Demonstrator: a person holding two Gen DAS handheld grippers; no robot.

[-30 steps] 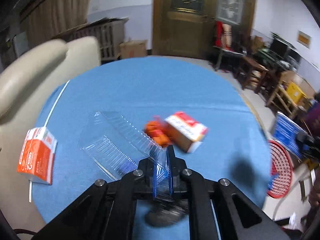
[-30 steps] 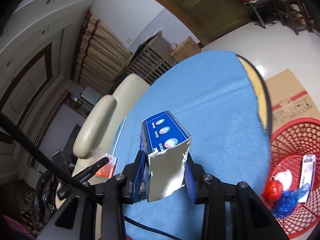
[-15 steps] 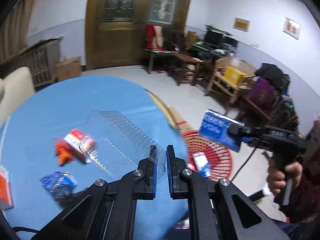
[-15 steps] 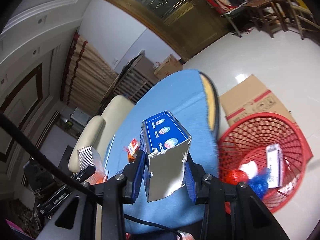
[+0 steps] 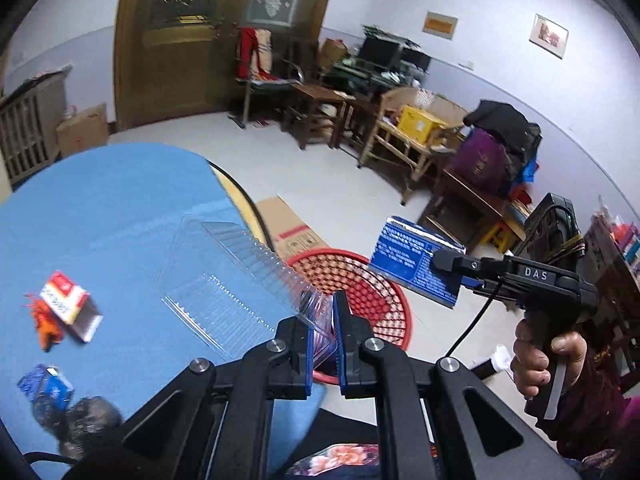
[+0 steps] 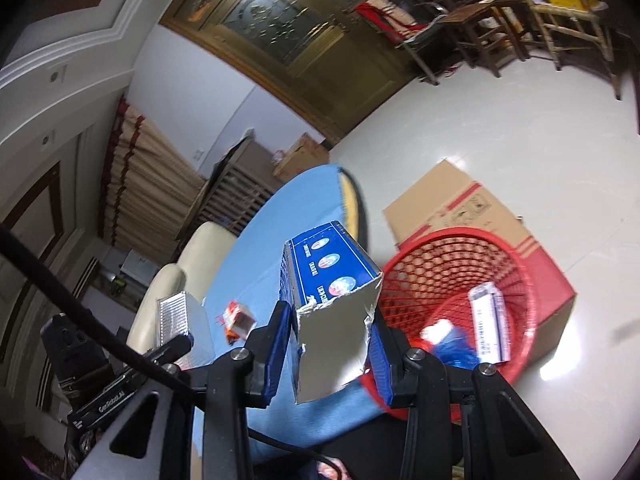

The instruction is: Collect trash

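Partly done: red mesh plastic basket (image 6: 516,268) on the floor already holds some trash, maybe three pieces.

Right gripper (image 6: 330,344) fingers pinch a torn blue carton (image 6: 332,280) beside the basket.

Left gripper (image 5: 323,344) fingers pinch a clear plastic clamshell tray (image 5: 224,272) over the bench edge.

Red-white box (image 5: 66,304) and small blue packet (image 5: 44,388) remain on the blue round bench (image 5: 100,200).

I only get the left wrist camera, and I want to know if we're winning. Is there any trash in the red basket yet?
Observer: Yes. The right wrist camera shows a white and blue packet lying inside the red basket.
Operator: Anything else in there?
Observer: A crumpled blue wrapper lies beside the packet.
Operator: What does the blue box look like at the end facing away from me?
Observer: The blue box in the right gripper is torn open at that end, with a ragged silvery edge.
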